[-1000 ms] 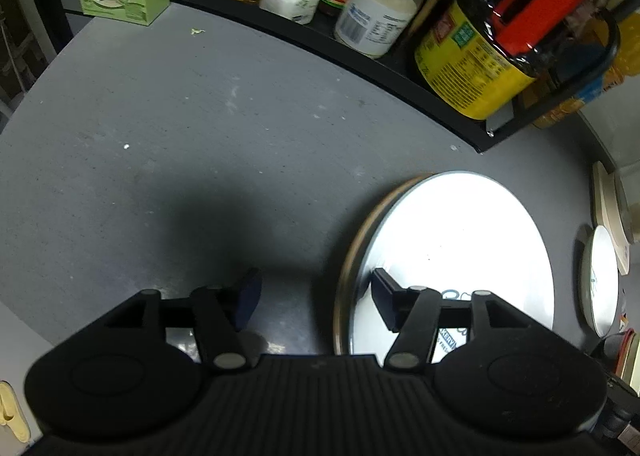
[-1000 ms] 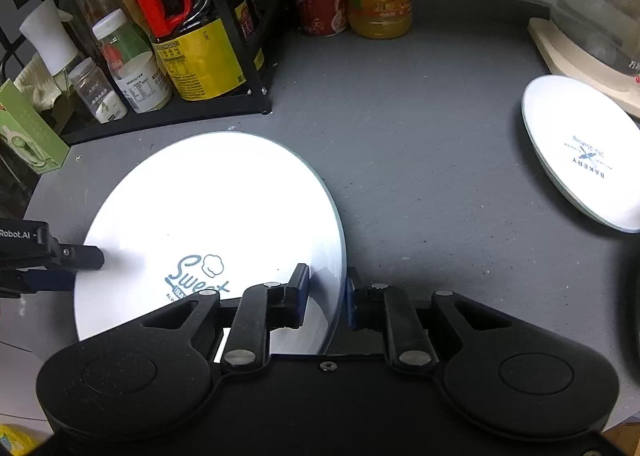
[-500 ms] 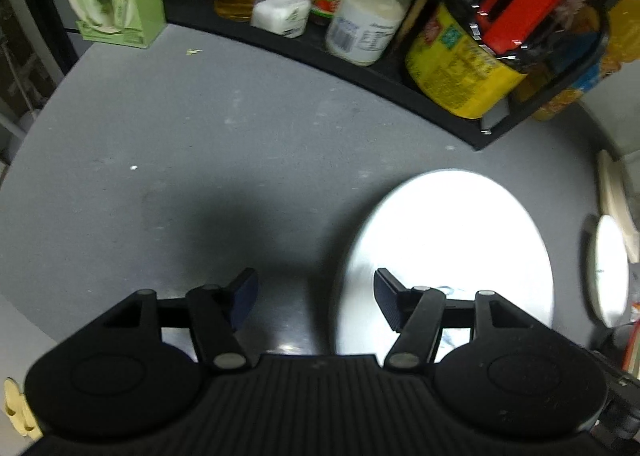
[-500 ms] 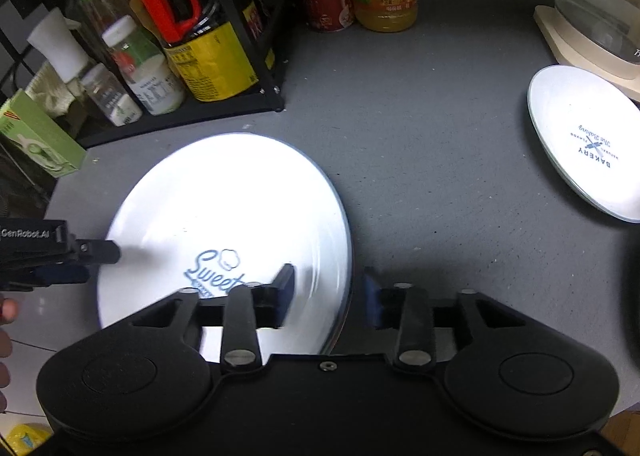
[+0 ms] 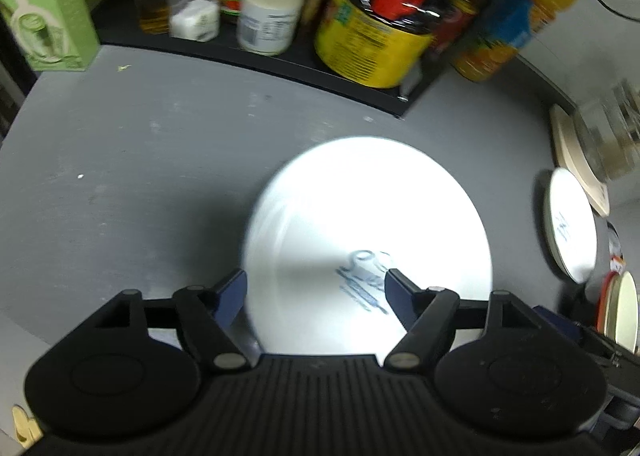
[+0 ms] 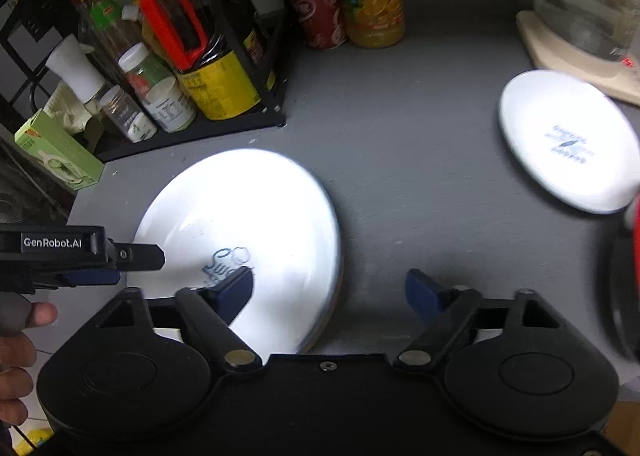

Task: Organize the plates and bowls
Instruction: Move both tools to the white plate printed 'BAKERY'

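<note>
Grippers, black, two-fingered, hand-held: left gripper (image 5: 314, 288) and right gripper (image 6: 330, 290), both with jaws opening, gripping nothing, poised over large round white plate with blue lettering (image 6: 240, 240). Plate flat on grey countertop (image 6: 400, 184), released. Beyond plate: black wire rack (image 6: 256, 88) of bottles and jars; green carton (image 5: 44, 8) left of rack. Right of plate, well apart: smaller white plate with blue print (image 6: 568, 140). Behind that: cream appliance base (image 6: 560, 52).

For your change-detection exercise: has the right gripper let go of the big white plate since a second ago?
Yes. The right gripper is opening, pads clear of the big white plate, which lies flat on the grey counter.
</note>
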`<state>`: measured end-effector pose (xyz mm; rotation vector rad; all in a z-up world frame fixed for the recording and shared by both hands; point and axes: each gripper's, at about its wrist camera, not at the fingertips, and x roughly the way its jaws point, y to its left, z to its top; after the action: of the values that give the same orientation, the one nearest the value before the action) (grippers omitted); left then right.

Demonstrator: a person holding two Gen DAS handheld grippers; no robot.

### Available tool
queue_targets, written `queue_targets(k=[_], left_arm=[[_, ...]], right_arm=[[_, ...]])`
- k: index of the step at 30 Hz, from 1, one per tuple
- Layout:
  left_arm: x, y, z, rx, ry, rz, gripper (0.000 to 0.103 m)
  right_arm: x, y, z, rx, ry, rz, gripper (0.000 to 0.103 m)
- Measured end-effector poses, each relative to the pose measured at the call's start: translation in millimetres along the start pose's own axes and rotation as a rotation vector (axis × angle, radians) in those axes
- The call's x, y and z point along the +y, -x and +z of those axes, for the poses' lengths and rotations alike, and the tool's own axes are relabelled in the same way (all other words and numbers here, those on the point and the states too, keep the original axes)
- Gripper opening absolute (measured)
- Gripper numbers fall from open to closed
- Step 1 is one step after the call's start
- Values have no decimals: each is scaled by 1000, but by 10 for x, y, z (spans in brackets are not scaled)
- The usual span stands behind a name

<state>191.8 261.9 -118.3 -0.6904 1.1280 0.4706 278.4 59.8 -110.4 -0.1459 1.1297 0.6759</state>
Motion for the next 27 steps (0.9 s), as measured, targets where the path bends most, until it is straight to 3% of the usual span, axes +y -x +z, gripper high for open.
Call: queue_targets(k=[8, 27], left_arm=[[-409, -39, -39, 24, -97, -29, 82], [-1528, -157, 0, 43, -235, -73, 84]], right_arm=[[-217, 257, 36, -40, -19, -37, 103], [-979, 714, 349, -110, -74, -63, 103]])
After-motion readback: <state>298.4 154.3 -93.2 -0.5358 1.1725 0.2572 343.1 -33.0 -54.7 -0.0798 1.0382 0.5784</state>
